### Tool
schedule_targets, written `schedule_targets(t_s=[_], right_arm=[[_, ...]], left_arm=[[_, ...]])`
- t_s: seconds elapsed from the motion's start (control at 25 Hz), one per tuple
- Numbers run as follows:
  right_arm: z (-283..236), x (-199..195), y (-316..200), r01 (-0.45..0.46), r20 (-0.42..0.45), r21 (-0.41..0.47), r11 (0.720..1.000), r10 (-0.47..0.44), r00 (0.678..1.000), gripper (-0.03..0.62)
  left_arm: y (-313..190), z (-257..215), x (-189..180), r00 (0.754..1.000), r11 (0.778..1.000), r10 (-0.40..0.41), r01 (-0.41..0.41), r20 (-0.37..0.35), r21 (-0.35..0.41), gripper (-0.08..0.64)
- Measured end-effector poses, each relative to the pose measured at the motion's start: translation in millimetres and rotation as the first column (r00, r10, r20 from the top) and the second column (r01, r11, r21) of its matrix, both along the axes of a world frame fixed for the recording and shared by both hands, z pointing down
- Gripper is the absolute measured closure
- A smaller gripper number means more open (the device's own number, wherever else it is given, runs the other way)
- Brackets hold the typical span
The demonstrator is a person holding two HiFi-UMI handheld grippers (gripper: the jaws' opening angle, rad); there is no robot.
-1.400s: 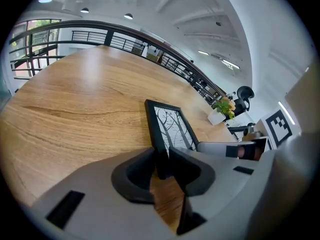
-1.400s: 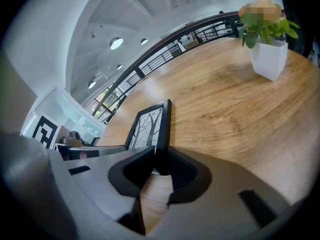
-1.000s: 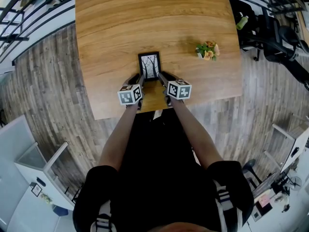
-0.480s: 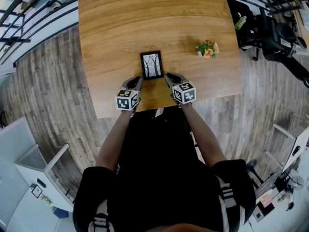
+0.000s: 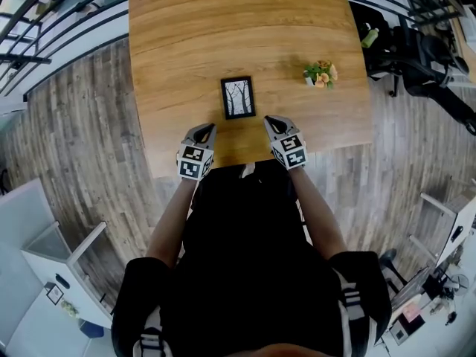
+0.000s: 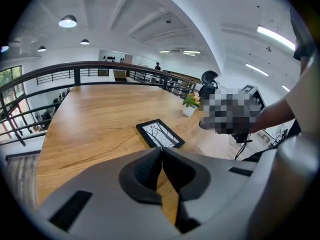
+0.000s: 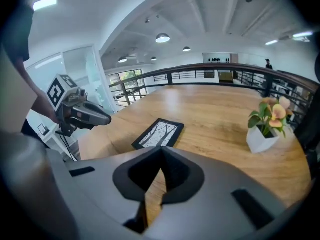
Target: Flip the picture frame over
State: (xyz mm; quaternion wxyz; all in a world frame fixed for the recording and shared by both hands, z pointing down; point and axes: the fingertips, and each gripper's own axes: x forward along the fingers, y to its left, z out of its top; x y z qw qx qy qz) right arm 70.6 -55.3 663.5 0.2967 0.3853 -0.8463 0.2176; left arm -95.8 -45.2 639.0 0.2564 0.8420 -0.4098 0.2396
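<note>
The black picture frame lies flat on the wooden table with its tree picture facing up. It also shows in the left gripper view as the frame and in the right gripper view as the frame. My left gripper hovers near the table's front edge, left of and nearer than the frame. My right gripper hovers to the frame's near right. Both have just been closing and now stand shut with nothing between the jaws. Neither touches the frame.
A small white pot of flowers stands on the table to the frame's right, seen also as the pot. The table's front edge is just below the grippers. Black chairs and a railing stand beyond the table's right side.
Both grippers have drawn back from the frame's sides toward the table's front edge, lifted, rolled, and gone from open to shut. The frame stays flat, picture side up.
</note>
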Motion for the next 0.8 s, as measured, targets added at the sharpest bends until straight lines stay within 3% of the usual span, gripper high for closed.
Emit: schedule_targets(t_s=[0.8], right_arm=[[-13, 8, -2, 0.05, -0.038, 0.041, 0.998, -0.048, 0.998, 0.585]], left_arm=[[0, -14, -13, 0.998, 0.998, -0.065, 0.065, 0.006, 0.02, 0.537]])
